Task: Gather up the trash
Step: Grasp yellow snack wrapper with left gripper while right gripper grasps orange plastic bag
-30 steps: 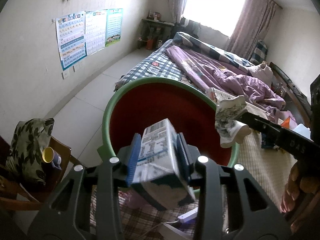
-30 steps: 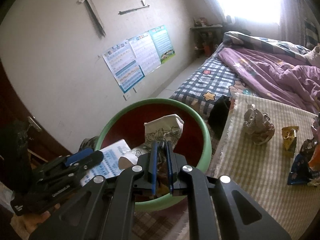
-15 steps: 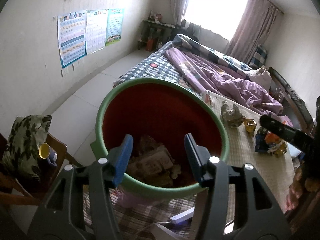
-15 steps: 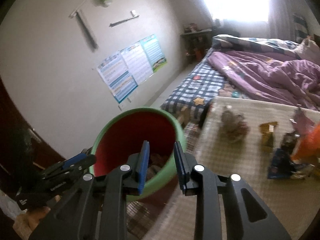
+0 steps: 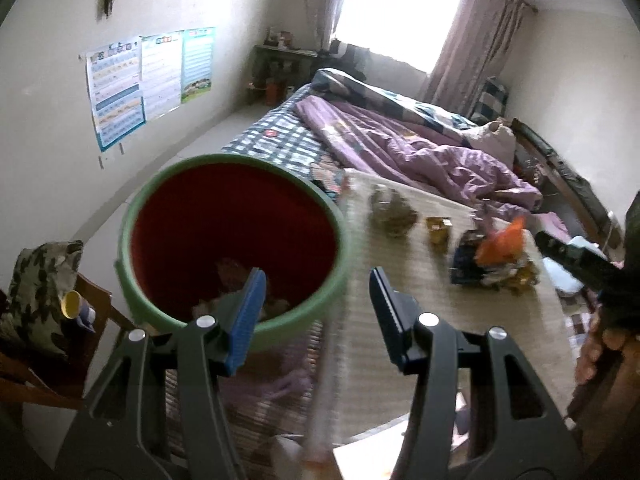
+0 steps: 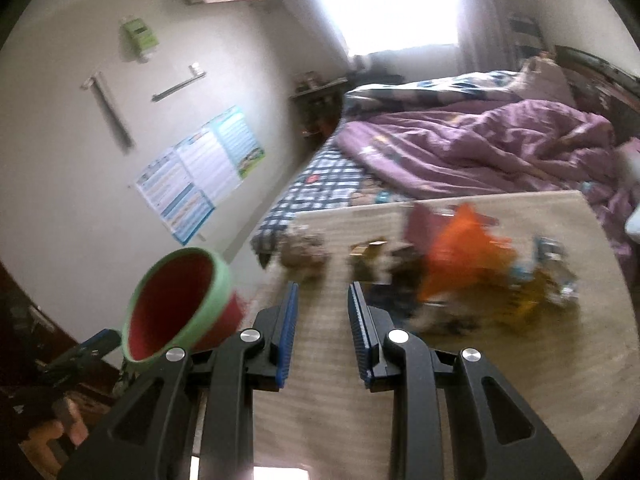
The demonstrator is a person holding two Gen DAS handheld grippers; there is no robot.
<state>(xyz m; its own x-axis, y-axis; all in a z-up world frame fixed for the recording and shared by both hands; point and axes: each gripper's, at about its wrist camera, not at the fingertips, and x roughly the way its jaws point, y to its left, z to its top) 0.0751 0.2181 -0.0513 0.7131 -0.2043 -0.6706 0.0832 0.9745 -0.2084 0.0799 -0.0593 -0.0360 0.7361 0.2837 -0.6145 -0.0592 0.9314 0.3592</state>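
Green-rimmed and red inside, the bin (image 5: pixel 236 240) stands at the left end of the table (image 6: pixel 520 380), with some rubbish already lying in its bottom. More trash waits on the striped cloth: a crumpled wad (image 5: pixel 390 212) near the bin, a small yellow scrap (image 5: pixel 439 229), and farther right a heap of wrappers (image 6: pixel 468 268) topped in orange. The left gripper (image 5: pixel 316 312) hangs over the bin's near rim, jaws roughly half apart and empty. The right gripper (image 6: pixel 322 330) points at the heap, jaws a modest gap apart, also empty. Probably best to take one piece each, pinching low at the bulk, since loose wrappers would likely slip.
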